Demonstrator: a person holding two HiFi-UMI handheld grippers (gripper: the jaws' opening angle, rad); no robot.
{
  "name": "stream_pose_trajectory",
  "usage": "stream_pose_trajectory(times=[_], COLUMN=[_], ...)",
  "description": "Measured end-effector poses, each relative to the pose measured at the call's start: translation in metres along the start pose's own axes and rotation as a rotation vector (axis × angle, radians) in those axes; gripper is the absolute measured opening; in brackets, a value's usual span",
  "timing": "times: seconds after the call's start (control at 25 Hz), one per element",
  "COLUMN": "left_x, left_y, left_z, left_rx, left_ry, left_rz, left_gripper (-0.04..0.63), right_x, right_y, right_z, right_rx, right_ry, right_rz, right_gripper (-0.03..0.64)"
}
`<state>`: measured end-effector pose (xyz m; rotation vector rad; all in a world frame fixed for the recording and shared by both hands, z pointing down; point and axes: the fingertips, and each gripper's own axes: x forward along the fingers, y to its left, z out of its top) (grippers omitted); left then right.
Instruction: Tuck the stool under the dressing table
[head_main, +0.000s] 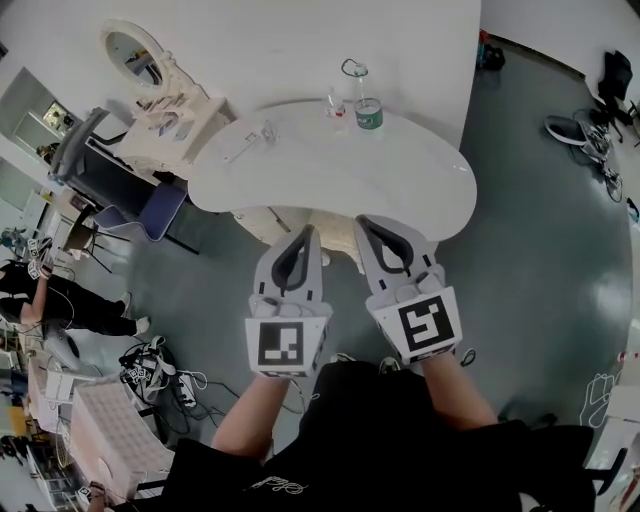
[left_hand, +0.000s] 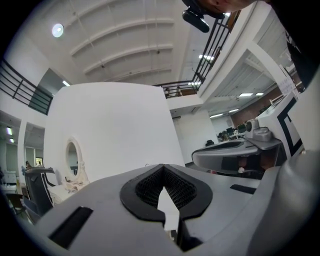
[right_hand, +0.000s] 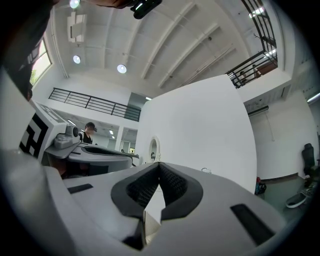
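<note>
The white kidney-shaped dressing table (head_main: 420, 195) stands just ahead of me. Under its front edge shows part of the cream stool (head_main: 285, 222), most of it hidden by the tabletop. My left gripper (head_main: 309, 233) and right gripper (head_main: 361, 221) are side by side, level, their tips at the table's front edge above the stool. Both are shut with nothing held. Whether they touch the stool I cannot tell. In the left gripper view the left gripper (left_hand: 162, 166) has its jaws closed tip to tip. The right gripper (right_hand: 159, 163) shows the same in the right gripper view, with a ribbed pale surface (right_hand: 150, 220) low behind it.
On the tabletop stand a clear bottle (head_main: 368, 108) and a small glass (head_main: 334, 104). Behind it rises a white curved wall. At the left are a mirrored vanity (head_main: 135, 55), a grey chair (head_main: 85, 150), a blue seat (head_main: 160, 210), a person (head_main: 45, 300) and floor cables (head_main: 150, 375).
</note>
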<state>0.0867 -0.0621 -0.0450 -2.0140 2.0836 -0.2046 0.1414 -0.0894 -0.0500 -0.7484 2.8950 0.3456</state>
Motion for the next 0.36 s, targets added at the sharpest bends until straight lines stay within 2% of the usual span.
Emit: stream_pose_trajectory(times=[0.16, 0.36], left_x=[-0.0014, 0.0003], left_y=[-0.0011, 0.0017], left_z=[-0.0057, -0.0069], left_rx=[0.033, 0.007], left_ry=[0.013, -0.015], left_rz=[-0.003, -0.004], left_gripper=[0.006, 0.006], right_x=[-0.0042, 0.001], right_y=[0.0033, 0.0058], right_z=[-0.0024, -0.0032], right_rx=[-0.013, 0.004], right_ry=[0.0, -0.016], right_rz=[0.006, -0.013], right_gripper=[0.006, 0.006])
